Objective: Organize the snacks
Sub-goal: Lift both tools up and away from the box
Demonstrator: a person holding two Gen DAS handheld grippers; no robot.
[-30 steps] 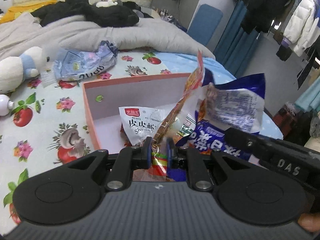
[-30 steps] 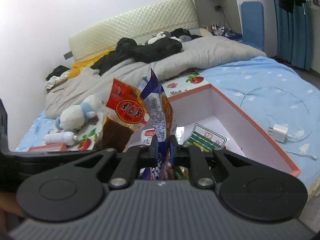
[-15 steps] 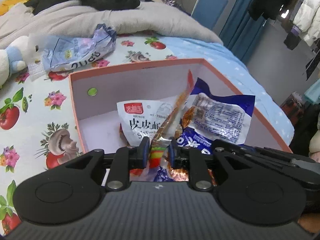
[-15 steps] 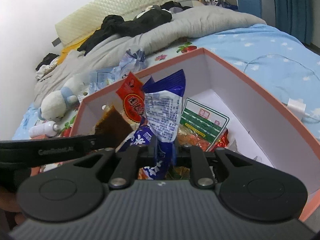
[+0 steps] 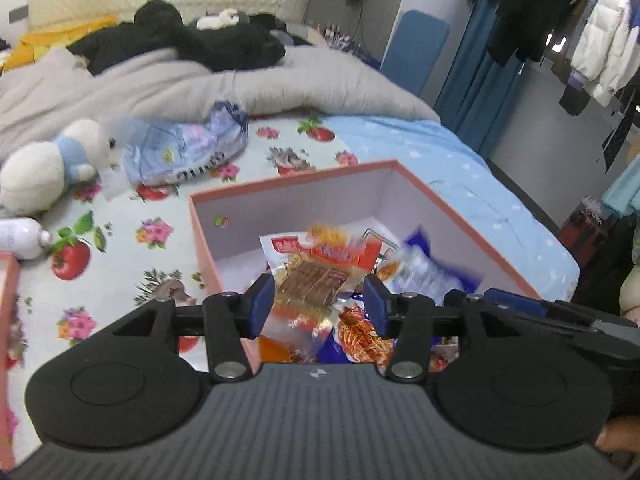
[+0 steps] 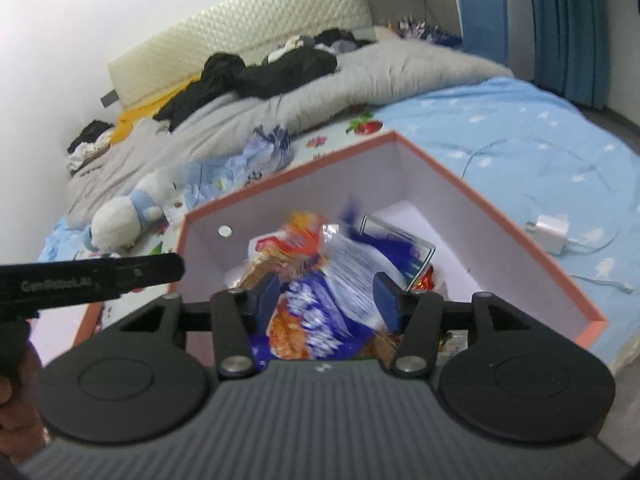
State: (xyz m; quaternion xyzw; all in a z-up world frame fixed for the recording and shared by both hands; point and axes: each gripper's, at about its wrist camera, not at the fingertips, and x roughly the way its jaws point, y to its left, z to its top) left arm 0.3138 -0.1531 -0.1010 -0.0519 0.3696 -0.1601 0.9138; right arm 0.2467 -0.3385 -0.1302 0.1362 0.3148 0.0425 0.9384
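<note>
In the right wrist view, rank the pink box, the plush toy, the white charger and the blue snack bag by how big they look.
1. pink box
2. blue snack bag, though it lies nearest the camera and is blurred
3. plush toy, farther back, so its rank against the bag is unsure
4. white charger

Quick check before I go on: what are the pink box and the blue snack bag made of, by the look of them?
The pink box looks like rigid paperboard: straight thin walls, matte pale lining, salmon rim. The blue snack bag looks like glossy printed plastic film: it crumples and shows creases, though the frame is blurred. Both the left gripper and right gripper stand open over them.
</note>
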